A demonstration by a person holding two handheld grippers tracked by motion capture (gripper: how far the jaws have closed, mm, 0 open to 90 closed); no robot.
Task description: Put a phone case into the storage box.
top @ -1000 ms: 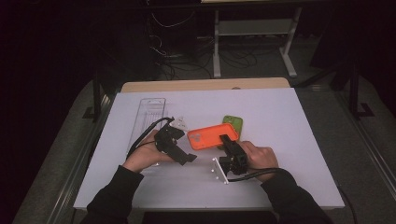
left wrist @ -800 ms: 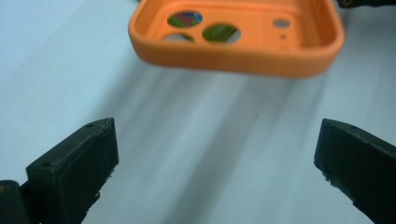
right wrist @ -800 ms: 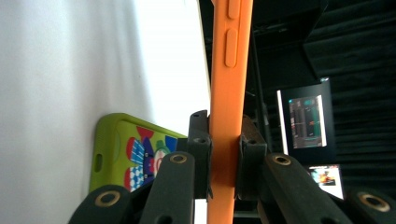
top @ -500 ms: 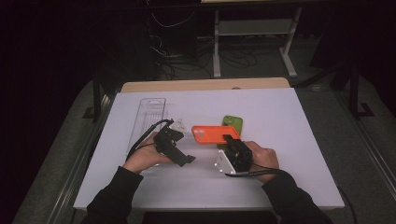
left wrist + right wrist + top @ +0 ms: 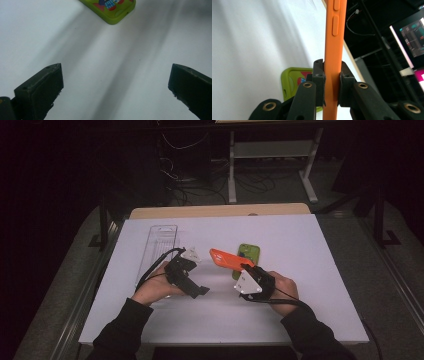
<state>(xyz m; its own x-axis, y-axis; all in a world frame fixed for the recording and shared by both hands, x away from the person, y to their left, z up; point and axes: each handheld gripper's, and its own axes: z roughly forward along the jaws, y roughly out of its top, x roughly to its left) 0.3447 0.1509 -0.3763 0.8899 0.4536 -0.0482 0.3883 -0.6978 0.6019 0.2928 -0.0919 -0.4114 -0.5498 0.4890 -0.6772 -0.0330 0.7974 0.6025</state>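
Observation:
An orange phone case is held above the white table, tilted edge-up over the middle. My right gripper is shut on its near end. In the right gripper view the jaws clamp the thin orange case from both sides. A lime-green phone case lies flat on the table just behind it, and it also appears as the green case and the green case. My left gripper is left of the orange case and apart from it. Its jaws are open over bare table.
A clear plastic tray lies at the left of the table, behind the left hand. A wooden board edge runs along the table's far side. Beyond it stand dark cables and a metal stand.
The orange case has risen off the table and tipped edge-up in my right gripper, which moved right. My left gripper no longer touches the case.

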